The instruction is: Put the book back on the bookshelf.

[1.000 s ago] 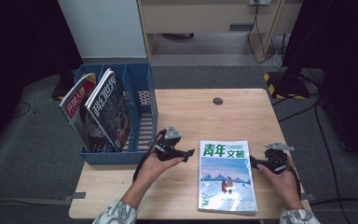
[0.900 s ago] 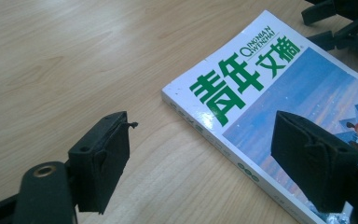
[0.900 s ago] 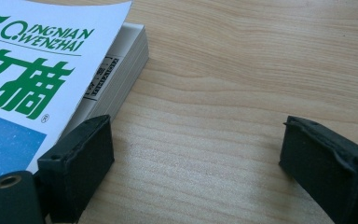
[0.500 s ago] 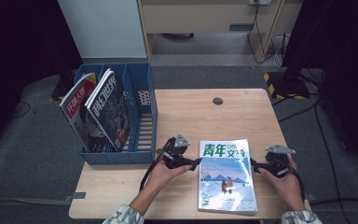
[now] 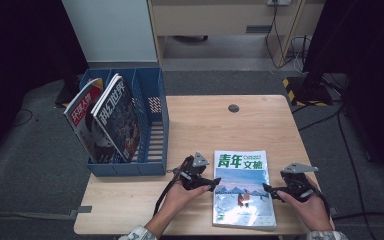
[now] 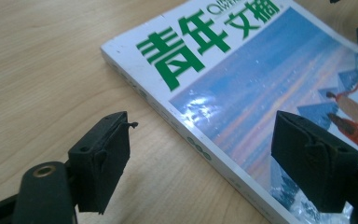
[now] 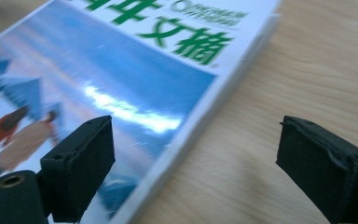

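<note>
A magazine [image 5: 242,187] with green title characters and a blue snowy cover lies flat near the table's front edge. My left gripper [image 5: 214,183] is at its left edge, open; in the left gripper view the spine of the magazine [image 6: 242,93] runs between the wide-apart jaws. My right gripper [image 5: 270,191] sits at the right edge, open too. The right gripper view has the edge of the magazine [image 7: 135,79] between its jaws, one jaw over the cover, the other over bare wood.
A blue file rack [image 5: 152,125] stands at the table's left with two magazines [image 5: 105,117] leaning in its left slots; its right slot holds nothing. A round cable hole [image 5: 233,108] lies at the back centre. The wooden table [image 5: 260,125] ends just behind my hands.
My left gripper has moved right, from beside the rack to the magazine's left edge. The right gripper has edged in toward the right edge. The magazine has not moved.
</note>
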{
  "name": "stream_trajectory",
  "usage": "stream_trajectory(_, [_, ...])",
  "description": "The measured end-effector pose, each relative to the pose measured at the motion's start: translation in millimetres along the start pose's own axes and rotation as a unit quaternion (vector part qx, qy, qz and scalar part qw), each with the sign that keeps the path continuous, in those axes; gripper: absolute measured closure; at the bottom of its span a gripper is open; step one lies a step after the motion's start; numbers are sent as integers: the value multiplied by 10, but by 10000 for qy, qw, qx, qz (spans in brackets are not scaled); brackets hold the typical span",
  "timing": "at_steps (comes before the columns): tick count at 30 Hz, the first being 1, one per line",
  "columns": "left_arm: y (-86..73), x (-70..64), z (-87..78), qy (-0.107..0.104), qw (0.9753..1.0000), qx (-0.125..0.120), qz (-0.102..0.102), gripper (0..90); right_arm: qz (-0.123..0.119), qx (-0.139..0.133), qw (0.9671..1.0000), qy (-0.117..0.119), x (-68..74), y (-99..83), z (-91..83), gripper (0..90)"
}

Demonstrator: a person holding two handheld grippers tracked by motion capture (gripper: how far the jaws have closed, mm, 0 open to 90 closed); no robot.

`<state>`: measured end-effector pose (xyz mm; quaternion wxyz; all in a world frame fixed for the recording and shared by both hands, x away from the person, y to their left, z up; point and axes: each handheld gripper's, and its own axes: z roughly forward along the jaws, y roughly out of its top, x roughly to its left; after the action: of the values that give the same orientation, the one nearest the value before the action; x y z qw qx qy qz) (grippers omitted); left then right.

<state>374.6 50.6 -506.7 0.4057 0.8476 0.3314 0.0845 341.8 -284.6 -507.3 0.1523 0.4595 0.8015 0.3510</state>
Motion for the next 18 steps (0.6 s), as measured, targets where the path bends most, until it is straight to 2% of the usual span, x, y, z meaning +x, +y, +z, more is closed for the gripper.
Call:
stream_trajectory(2, [-14,-23,24,-1,9999,89,74,189,-168,125,9995,246,37,-9,27,111])
stream_trajectory(7, [-52,-61,68,-103,9996,224,102,187,-191,440,9969,625,75,-36,95,101])
stream_trajectory(12, [-84,-69,113,-132,9992,367,116,185,-104,517,9949,862,63,-34,157,100])
stream_trajectory(18, [-101,-63,143,-246,9991,343,5,171,3,503,9937,1000,70,-15,215,96])
